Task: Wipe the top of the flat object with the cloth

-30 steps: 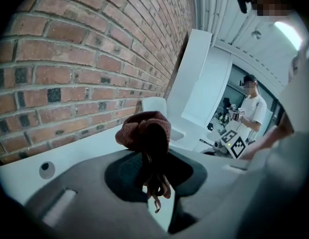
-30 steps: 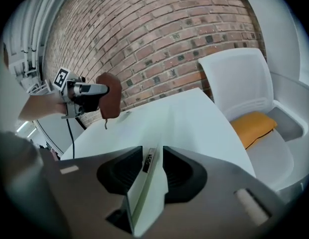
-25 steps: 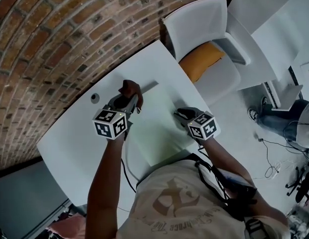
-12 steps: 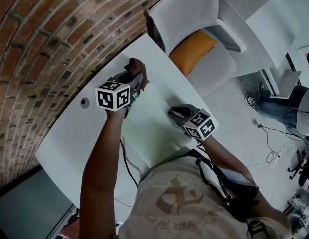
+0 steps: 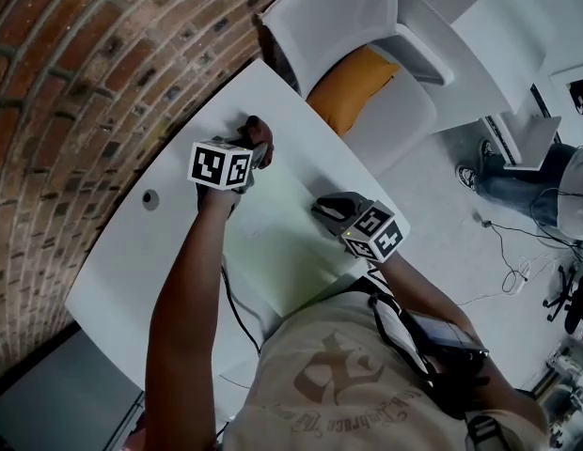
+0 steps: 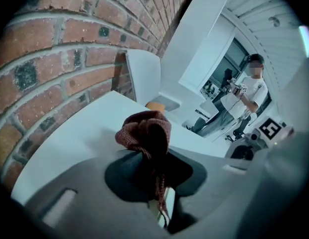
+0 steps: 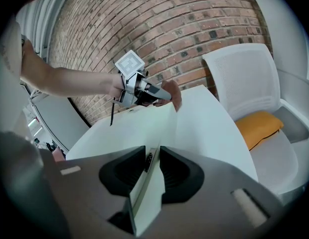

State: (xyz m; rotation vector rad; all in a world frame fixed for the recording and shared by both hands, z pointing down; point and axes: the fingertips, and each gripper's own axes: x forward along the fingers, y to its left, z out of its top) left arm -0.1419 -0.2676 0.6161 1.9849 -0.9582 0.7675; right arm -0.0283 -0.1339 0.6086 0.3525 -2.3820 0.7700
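A pale green flat board (image 5: pixel 273 238) lies on the white table (image 5: pixel 122 261). My left gripper (image 5: pixel 251 151) is shut on a bunched maroon cloth (image 5: pixel 257 128), which sits at the board's far corner. In the left gripper view the cloth (image 6: pixel 146 132) bulges out beyond the jaws of that gripper (image 6: pixel 158 183). My right gripper (image 5: pixel 322 210) clamps the board's near right edge; the board (image 7: pixel 144 126) runs between its jaws (image 7: pixel 151 166), which have closed a little on it. The right gripper view also shows the left gripper (image 7: pixel 159 94) and the cloth (image 7: pixel 175 97).
A white chair (image 5: pixel 353 26) with an orange cushion (image 5: pixel 353 92) stands just past the table's far end. A brick wall (image 5: pixel 75 83) runs along the left. A round hole (image 5: pixel 150 198) is in the tabletop. A seated person (image 5: pixel 531 191) and floor cables are at right.
My left gripper has carried the cloth away from me and down to the board's far corner. The right gripper has stayed on the board's edge.
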